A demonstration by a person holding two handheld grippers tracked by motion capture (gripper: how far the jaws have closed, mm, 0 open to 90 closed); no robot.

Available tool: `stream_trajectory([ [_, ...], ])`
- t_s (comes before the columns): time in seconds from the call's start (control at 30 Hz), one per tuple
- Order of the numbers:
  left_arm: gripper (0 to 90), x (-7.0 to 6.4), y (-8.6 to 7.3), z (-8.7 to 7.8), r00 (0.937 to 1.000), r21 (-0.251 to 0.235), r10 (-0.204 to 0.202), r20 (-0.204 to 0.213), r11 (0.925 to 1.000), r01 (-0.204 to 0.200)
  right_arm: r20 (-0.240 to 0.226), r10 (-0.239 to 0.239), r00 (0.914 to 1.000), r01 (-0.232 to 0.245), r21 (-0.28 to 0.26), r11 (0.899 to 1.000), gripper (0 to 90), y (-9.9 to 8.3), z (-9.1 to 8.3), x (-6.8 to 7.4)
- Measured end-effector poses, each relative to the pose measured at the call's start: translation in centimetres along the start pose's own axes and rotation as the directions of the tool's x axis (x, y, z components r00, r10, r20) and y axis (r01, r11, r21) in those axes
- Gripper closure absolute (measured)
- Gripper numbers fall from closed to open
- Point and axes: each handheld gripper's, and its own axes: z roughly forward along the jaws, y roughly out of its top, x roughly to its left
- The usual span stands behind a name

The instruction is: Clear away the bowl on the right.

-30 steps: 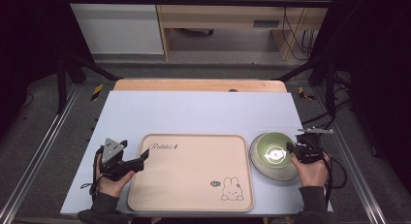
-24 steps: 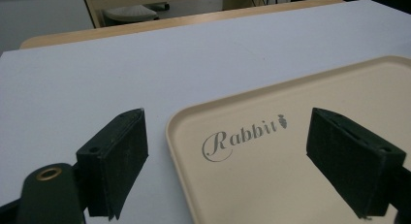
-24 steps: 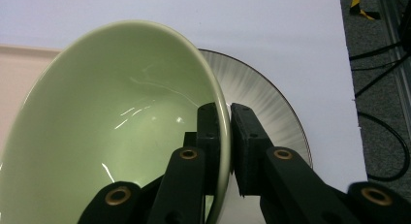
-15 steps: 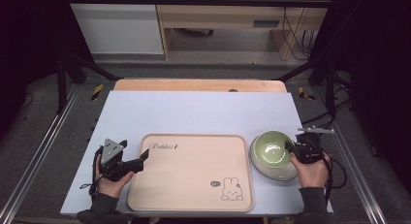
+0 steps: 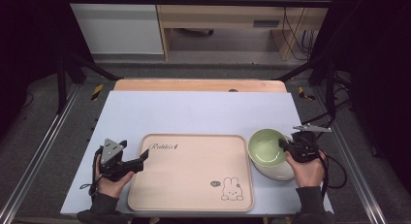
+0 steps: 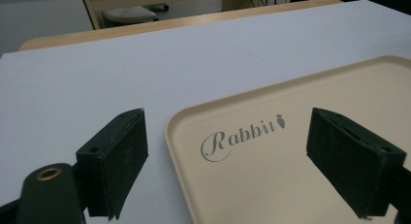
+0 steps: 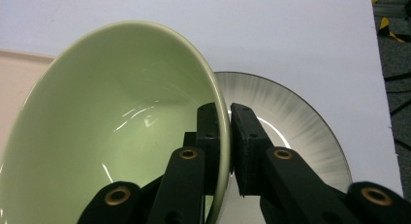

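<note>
Pale lavender sheeting covered the worktop [image 5: 194, 112], a strip of bare wood showing at its far edge and dark framing and cabling around it. Item one: a beige tray [image 5: 191, 185] printed "Rabbit" with a small bunny motif, lying flat at the near centre, nothing on it. Item two: a green bowl [image 5: 265, 147], just right of the tray, tilted with its mouth toward the tray, above a white plate [image 7: 291, 117] with a grey radial rim. Item three: the right hand-held gripper [image 5: 286, 146], jaws closed on the bowl's right rim, one pad inside the wall and one outside, gripping a thin section of ceramic. Item four: the left hand-held gripper [image 6: 228, 166], jaws spread wide and holding nothing, poised at the tray's near-left corner, one pad over the sheeting and one over the tray. Handling judgement: the bowl appeared to be coming off the plate; a rim pinch on glazed ware can slip, so the lift should be slow and the bowl levelled before it is carried over the tray lip.
</note>
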Motion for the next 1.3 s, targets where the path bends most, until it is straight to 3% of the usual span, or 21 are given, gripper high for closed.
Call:
stream_trajectory([
  [0.5, 14.5, -0.1, 0.0, 0.0, 1.0000, 0.003, 0.004, 0.006, 1.0000, -0.004, -0.066, -0.053, 0.9964, 0.051, -0.039, 0.998, 82.6, 1.9, -0.1, 3.2],
  [0.6, 14.5, 0.0, 0.0, 0.0, 1.0000, 0.002, 0.003, 0.006, 1.0000, -0.003, -0.097, -0.068, 0.9929, 0.063, -0.055, 0.996, 82.6, 2.3, -0.3, 4.0],
  [1.3, 14.5, -0.1, 0.0, 0.0, 0.9999, 0.000, 0.004, 0.012, 1.0000, -0.004, -0.180, -0.144, 0.9731, 0.128, -0.095, 0.987, 82.5, 3.8, -0.4, 8.1],
])
